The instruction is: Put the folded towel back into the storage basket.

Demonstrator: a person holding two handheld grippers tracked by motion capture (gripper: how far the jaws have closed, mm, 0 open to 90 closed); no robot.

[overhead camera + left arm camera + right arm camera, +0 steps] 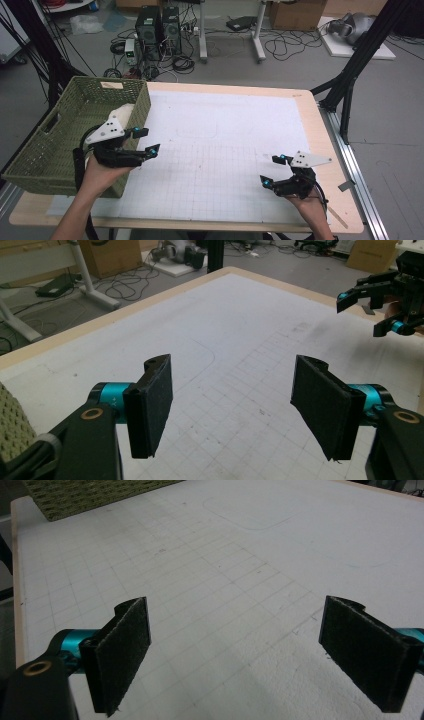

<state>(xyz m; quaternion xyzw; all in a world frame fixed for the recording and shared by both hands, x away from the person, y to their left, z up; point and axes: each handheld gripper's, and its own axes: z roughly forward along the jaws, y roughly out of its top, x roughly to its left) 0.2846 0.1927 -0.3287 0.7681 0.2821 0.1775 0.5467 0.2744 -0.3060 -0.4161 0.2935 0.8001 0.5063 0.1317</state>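
My left gripper (149, 140) hovers at the right wall of a green woven basket (60, 145), its jaws wide apart and pointing right over the white gridded mat (225, 140). In the left gripper view the left gripper (232, 362) has nothing between its black pads (150, 410). My right gripper (270, 170) sits low near the mat's front right, pointing left, open and empty; the right gripper (237, 605) has only bare mat between its jaws. The right gripper (380, 310) is also visible far off in the left gripper view.
A pale object (125, 112) lies inside the basket, partly hidden behind my left gripper's grey plate. The basket overhangs the table's left edge. A corner of the basket (90, 495) shows in the right gripper view. Computers, cables and black stands sit on the floor behind.
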